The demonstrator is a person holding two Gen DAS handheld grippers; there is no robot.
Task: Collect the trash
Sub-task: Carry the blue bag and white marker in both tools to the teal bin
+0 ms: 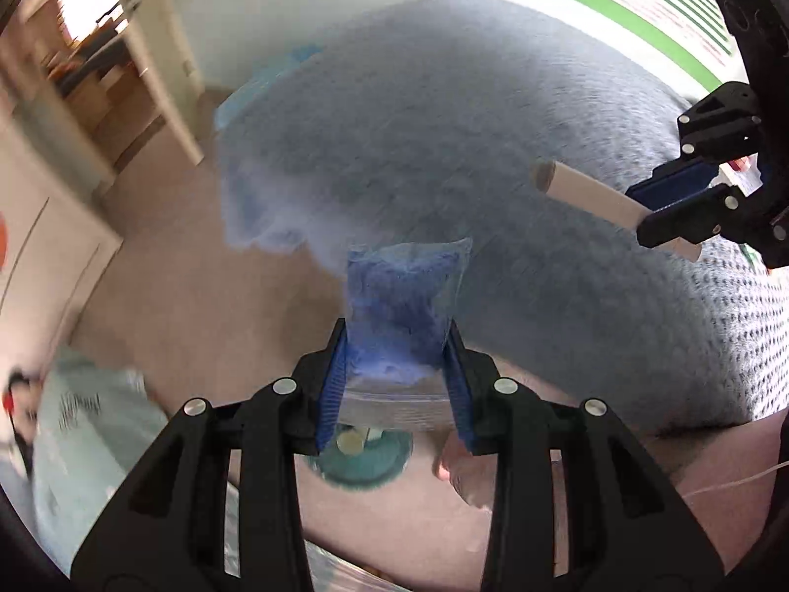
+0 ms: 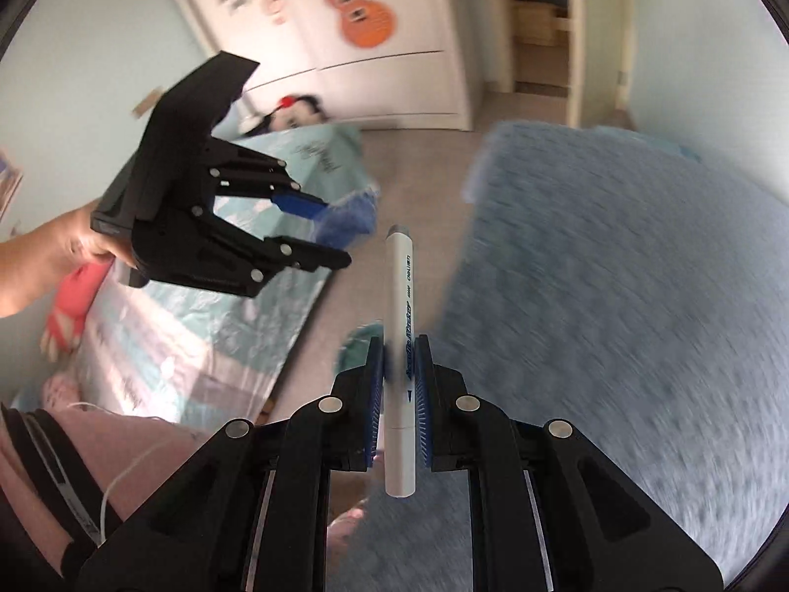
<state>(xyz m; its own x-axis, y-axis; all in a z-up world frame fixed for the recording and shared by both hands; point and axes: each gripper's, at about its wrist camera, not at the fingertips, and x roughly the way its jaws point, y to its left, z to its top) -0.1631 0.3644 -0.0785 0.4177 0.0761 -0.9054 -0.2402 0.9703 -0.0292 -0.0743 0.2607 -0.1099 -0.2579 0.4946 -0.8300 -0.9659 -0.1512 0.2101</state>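
My left gripper (image 1: 397,333) is shut on a small clear plastic bag (image 1: 404,286) filled with blue stuff, its blue pads pressing on both sides. In the right wrist view a hand holds that gripper (image 2: 335,234) at the left, and the blue bag (image 2: 345,219) sticks out past its tips. My right gripper (image 2: 398,345) is shut on a white marker (image 2: 400,286) with a grey cap, which points away from the camera. The left wrist view shows this gripper (image 1: 641,214) at the upper right with the marker (image 1: 582,187). A round teal container (image 1: 365,463) sits on the floor below the bag.
A bed with a grey-blue blanket (image 2: 616,271) fills the right side. A plastic-wrapped pale teal mattress (image 2: 207,325) lies on the left with soft toys by it. Beige carpet (image 2: 419,172) runs between them to a white wardrobe (image 2: 394,74) and an open doorway. A foot (image 1: 458,473) stands near the container.
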